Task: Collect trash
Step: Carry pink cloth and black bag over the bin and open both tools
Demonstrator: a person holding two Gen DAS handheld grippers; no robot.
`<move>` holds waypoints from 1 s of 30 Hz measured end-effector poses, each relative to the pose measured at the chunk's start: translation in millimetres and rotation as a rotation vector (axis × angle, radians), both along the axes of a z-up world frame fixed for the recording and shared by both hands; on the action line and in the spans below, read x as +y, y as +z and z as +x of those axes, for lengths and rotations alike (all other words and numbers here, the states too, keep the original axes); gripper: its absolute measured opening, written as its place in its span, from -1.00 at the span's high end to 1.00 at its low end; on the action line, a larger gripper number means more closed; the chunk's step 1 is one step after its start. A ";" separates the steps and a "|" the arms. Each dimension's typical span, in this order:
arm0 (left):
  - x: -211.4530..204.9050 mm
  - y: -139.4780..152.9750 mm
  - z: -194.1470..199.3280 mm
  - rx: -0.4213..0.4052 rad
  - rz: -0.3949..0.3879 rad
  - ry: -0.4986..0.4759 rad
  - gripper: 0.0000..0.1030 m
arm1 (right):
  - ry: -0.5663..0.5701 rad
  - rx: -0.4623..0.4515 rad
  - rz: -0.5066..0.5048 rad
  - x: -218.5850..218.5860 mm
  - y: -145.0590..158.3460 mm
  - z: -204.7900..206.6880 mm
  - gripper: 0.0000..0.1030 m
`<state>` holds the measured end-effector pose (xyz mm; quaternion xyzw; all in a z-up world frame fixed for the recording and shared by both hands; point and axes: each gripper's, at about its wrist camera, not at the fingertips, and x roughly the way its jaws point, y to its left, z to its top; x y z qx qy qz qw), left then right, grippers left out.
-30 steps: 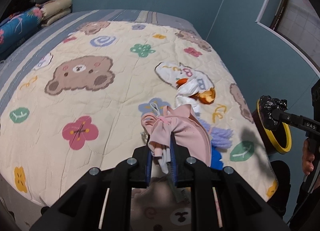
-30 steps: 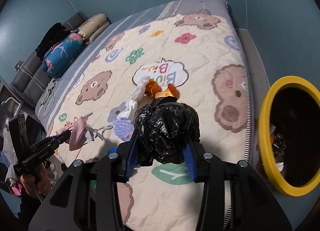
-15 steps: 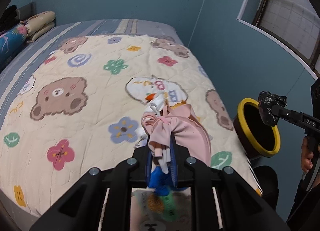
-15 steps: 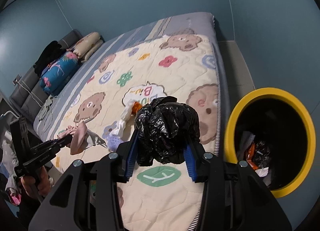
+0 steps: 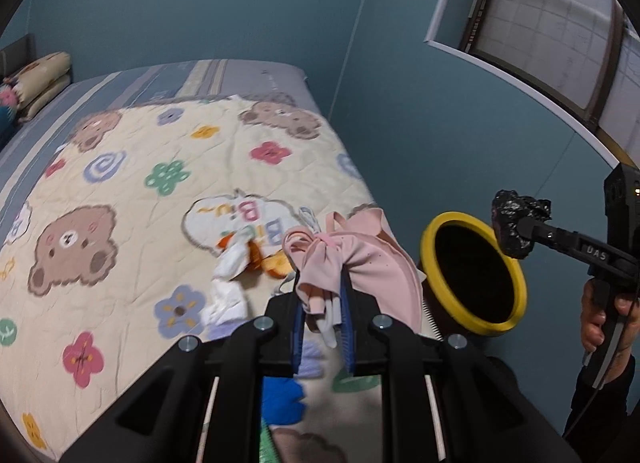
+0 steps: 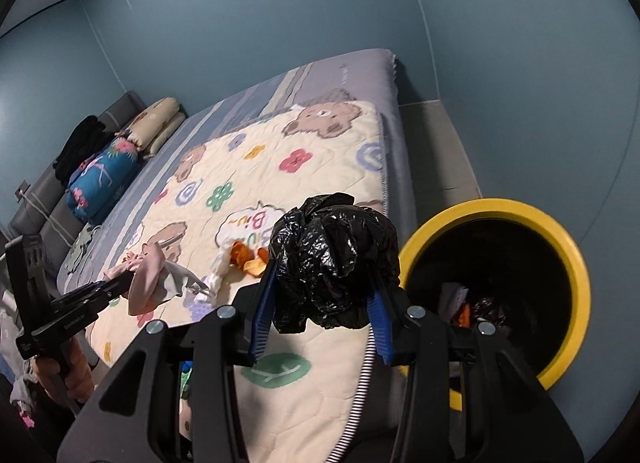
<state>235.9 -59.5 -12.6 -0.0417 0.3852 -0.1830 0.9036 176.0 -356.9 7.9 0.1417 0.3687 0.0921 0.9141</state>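
Note:
My left gripper (image 5: 322,325) is shut on a pink cloth with white straps (image 5: 352,259), held above the bed's right side; it also shows in the right wrist view (image 6: 150,277). My right gripper (image 6: 320,327) is shut on a crumpled black plastic bag (image 6: 334,259), held just left of the yellow-rimmed black bin (image 6: 576,263). In the left wrist view the bag (image 5: 518,225) hangs over the bin's (image 5: 434,259) right rim. White tissue (image 5: 230,263) and orange peel (image 5: 276,267) lie on the quilt (image 5: 132,243).
The bin stands on the floor beside the bed's right edge and holds some trash (image 6: 460,303). Pillows (image 6: 156,123) and a blue floral bolster (image 6: 102,183) lie at the head of the bed. A teal wall and window (image 5: 540,31) are to the right.
Both grippers have moved right toward the bin, each keeping its load. The black bag is now closer to the bin's opening, and the pink cloth is nearer the bed's right edge.

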 end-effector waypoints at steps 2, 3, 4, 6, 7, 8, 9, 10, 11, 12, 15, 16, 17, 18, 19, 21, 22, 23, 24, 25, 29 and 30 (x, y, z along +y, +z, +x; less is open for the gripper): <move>-11.6 3.9 3.1 -0.006 -0.003 -0.021 0.73 | -0.018 -0.003 0.002 -10.0 1.7 -0.7 0.22; -17.4 5.6 5.0 -0.009 -0.006 -0.033 0.73 | -0.026 -0.004 0.002 -14.2 2.4 -0.8 0.22; -22.8 6.9 6.2 -0.012 -0.009 -0.043 0.73 | -0.036 -0.006 0.002 -19.3 3.3 -1.3 0.22; -36.8 8.3 9.5 -0.014 -0.017 -0.069 0.73 | -0.055 -0.011 -0.002 -28.4 4.4 -1.5 0.23; -45.0 8.2 11.1 -0.014 -0.028 -0.084 0.73 | -0.068 -0.015 -0.006 -33.6 5.0 -1.7 0.23; -49.7 7.7 11.7 -0.013 -0.036 -0.093 0.73 | -0.079 -0.017 -0.008 -38.3 5.4 -1.9 0.23; -57.5 6.3 12.5 -0.010 -0.043 -0.106 0.73 | -0.087 -0.018 -0.007 -42.7 5.5 -2.2 0.23; -66.8 4.8 13.6 -0.007 -0.049 -0.121 0.73 | -0.096 -0.017 -0.004 -48.2 5.1 -1.9 0.23; -72.2 3.4 14.1 -0.005 -0.054 -0.130 0.73 | -0.106 -0.016 -0.003 -52.9 4.5 -1.5 0.23; -80.3 1.7 15.0 -0.002 -0.060 -0.145 0.73 | -0.117 -0.015 -0.001 -59.1 3.8 -0.9 0.23; -103.8 -2.7 19.2 0.006 -0.059 -0.180 0.73 | -0.142 -0.009 0.004 -72.2 1.0 1.7 0.23; -110.2 -3.4 20.4 0.008 -0.060 -0.191 0.73 | -0.150 -0.008 0.003 -77.0 -0.1 2.5 0.23; -118.1 -4.3 22.5 0.007 -0.059 -0.204 0.73 | -0.158 -0.007 0.001 -81.3 -1.0 3.2 0.23; -125.7 -4.8 24.0 0.005 -0.053 -0.213 0.73 | -0.165 -0.005 0.000 -85.1 -2.2 4.3 0.22; -132.0 -5.1 25.4 0.003 -0.046 -0.221 0.73 | -0.177 -0.002 0.000 -91.6 -3.7 5.8 0.22; -146.2 -8.8 30.6 0.007 -0.040 -0.242 0.73 | -0.193 0.002 -0.001 -97.9 -5.9 8.3 0.22; -152.3 -9.7 32.2 0.012 -0.040 -0.251 0.73 | -0.205 0.003 -0.004 -104.1 -7.4 10.2 0.22; -159.9 -11.3 34.2 0.015 -0.035 -0.261 0.73 | -0.214 0.003 -0.007 -107.2 -8.6 11.2 0.22; -167.8 -12.5 36.2 0.017 -0.031 -0.269 0.73 | -0.223 0.004 -0.008 -110.9 -9.7 12.9 0.22; -173.9 -13.5 36.5 0.018 -0.028 -0.278 0.73 | -0.232 0.007 -0.004 -116.1 -11.3 15.1 0.22; -199.1 -22.9 42.2 0.027 -0.007 -0.313 0.73 | -0.256 0.016 0.014 -133.6 -17.6 23.2 0.22; -204.8 -26.8 44.9 0.036 -0.008 -0.318 0.73 | -0.261 0.017 0.012 -135.7 -18.9 24.3 0.22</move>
